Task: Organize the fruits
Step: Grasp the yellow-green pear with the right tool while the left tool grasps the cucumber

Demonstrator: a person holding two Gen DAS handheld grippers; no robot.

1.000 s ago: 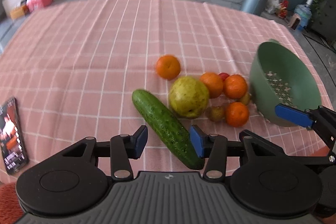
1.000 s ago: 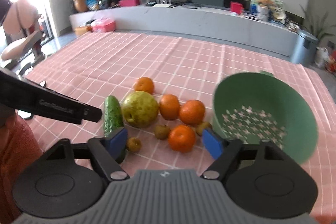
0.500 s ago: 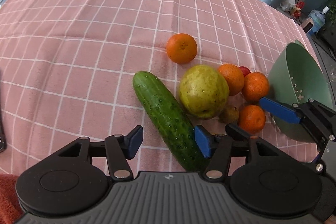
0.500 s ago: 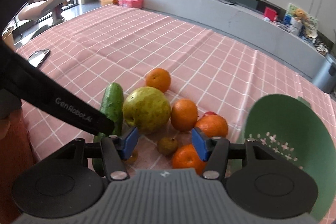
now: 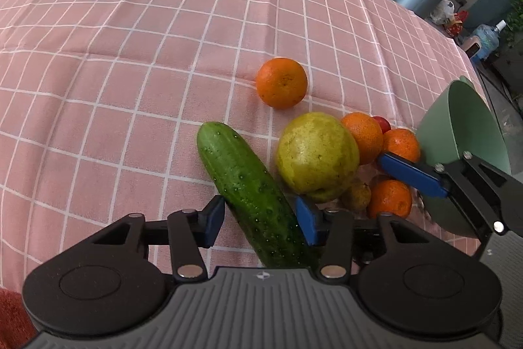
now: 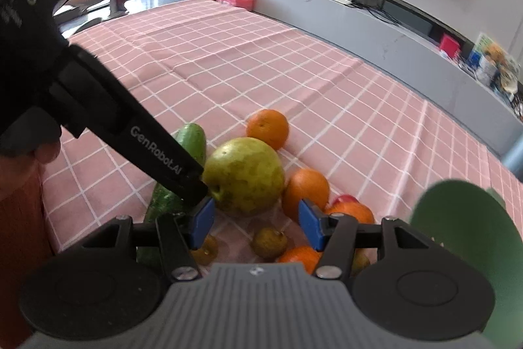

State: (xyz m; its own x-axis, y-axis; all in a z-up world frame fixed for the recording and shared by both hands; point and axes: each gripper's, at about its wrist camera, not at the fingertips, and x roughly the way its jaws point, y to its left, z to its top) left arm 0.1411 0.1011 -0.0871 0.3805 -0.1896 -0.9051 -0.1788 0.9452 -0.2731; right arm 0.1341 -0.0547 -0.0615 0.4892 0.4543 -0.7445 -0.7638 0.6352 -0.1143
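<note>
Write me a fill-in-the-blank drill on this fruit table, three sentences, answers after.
1. The left gripper straddles the ____, its pads not pressing it.
2. The biggest fruit, yellow-green, is the ____, lying between the cucumber and the oranges.
3. The colander is coloured ____.

Missing words: cucumber; pear; green

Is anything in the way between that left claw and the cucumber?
Nothing visible. The left claw already straddles the cucumber, its jaws just closing in, though the pads don't clearly press on it yet. The big yellow-green fruit lies close beside.
</note>
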